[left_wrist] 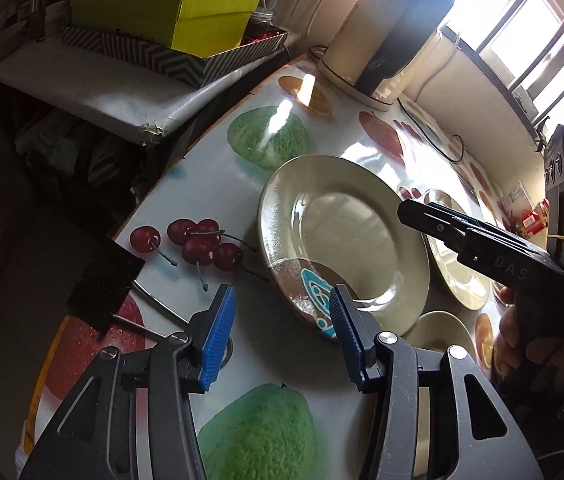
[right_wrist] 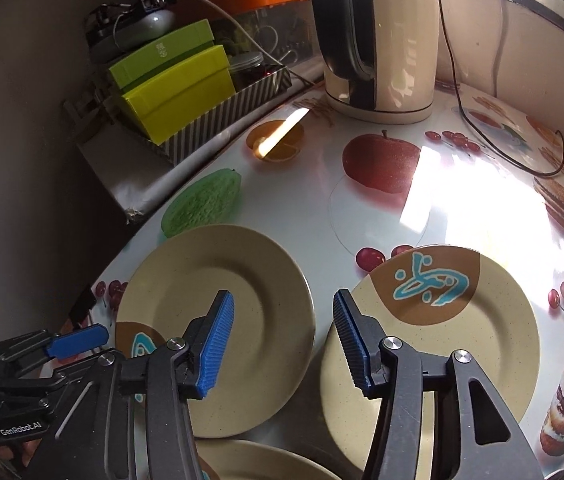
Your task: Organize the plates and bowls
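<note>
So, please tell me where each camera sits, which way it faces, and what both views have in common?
Left wrist: sits on the left gripper, looking down along its blue fingers at the left plate on the fruit-print table; the right gripper and a hand show.
Right wrist: sits on the right gripper, looking down over two plates, with the right plate beside the first; the left gripper shows at lower left.
Shared: both plates, kettle, green boxes.

Two beige plates flat on tabletop (right_wrist: pixel 462 200), side by side, rims near each other. Left plate (right_wrist: pixel 217 320): brown patch with teal mark at near-left rim. Right plate (right_wrist: pixel 462 344): same patch at far rim. Third beige dish (right_wrist: pixel 265 460) partly visible at bottom edge.
</note>
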